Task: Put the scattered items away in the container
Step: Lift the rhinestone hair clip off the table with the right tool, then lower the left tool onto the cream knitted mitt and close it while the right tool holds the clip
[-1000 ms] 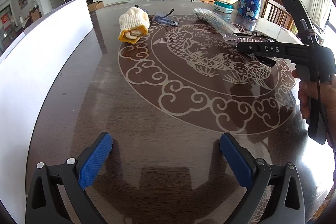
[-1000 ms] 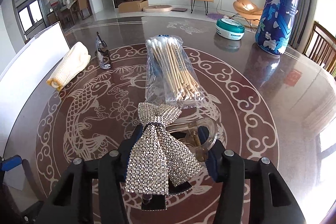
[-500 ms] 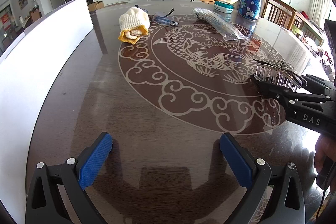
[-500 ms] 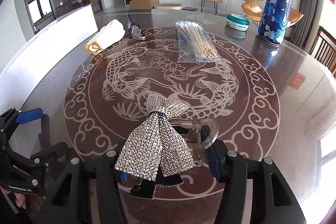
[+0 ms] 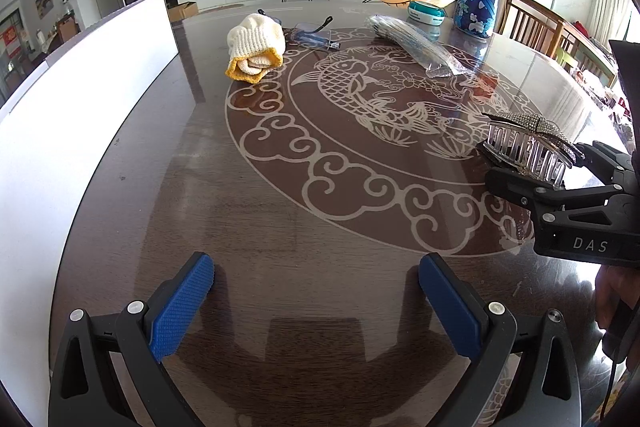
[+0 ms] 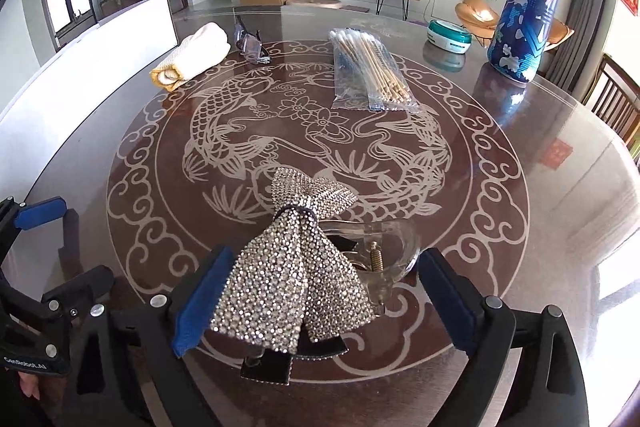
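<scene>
The right gripper is opening, its blue pads drawing off both sides of the rhinestone-covered bow hair claw with clear plastic teeth. The clip sits low in the centre of the right wrist view, apparently resting on the dark round table with a pale carp inlay, so this reads as a release, though no container shows beneath it. The left gripper hangs spread wide and empty at the bottom of its view, likely waiting. Toward the upper part of the frame lie the cream knitted hat with a yellow rim, folded spectacles and a clear bag of wooden cotton swabs, all untidied.
</scene>
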The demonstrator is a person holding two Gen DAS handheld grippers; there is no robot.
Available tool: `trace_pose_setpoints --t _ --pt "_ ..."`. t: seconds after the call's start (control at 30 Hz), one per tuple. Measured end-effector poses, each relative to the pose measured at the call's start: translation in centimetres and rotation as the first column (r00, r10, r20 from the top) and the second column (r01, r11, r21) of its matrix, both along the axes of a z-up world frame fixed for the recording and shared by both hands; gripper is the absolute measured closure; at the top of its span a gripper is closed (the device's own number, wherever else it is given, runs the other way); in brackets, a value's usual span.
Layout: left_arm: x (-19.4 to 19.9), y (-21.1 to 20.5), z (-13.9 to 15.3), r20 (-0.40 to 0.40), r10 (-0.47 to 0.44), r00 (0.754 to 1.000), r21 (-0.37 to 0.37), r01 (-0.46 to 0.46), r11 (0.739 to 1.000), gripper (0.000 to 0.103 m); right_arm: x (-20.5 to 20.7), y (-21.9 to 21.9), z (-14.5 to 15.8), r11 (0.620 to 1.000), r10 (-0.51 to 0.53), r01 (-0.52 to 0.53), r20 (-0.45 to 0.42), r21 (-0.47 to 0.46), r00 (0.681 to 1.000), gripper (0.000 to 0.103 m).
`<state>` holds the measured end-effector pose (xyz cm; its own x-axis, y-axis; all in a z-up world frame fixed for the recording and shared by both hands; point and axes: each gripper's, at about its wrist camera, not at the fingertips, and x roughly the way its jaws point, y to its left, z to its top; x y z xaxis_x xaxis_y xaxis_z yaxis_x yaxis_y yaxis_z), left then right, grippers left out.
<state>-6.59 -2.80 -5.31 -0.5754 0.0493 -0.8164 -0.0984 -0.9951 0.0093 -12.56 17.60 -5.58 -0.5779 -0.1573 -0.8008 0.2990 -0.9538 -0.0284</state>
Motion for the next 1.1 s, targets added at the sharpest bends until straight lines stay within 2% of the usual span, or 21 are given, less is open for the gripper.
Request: trace_pose_setpoints --t 0.23,0.73,0.9,1.1 --pt "0.0 0.0 0.0 0.0 0.0 1.0 0.0 0.0 1.0 0.0 -0.4 0.3 -0.2 1.0 -0.016 0.016 0.022 -0.015 1.0 0.001" --pt "0.0 -0.1 0.1 0.002 0.0 1.0 0.002 0.0 1.0 0.0 -0.4 0.3 -0.2 1.0 -0.016 0.016 0.023 -0.014 1.0 0.0" --pt "-1.9 -0.4 0.2 0.016 -0.001 1.0 0.0 0.001 1.0 0.0 -0.4 0.3 -0.2 1.0 -0.016 0.016 0.023 -0.014 1.0 0.0" --pt "-6.5 -1.6 0.1 0.02 0.028 0.999 -0.001 -0.028 1.0 0.0 -0.4 0.3 -0.3 1.0 -0.016 0.016 0.023 -0.014 1.0 0.0"
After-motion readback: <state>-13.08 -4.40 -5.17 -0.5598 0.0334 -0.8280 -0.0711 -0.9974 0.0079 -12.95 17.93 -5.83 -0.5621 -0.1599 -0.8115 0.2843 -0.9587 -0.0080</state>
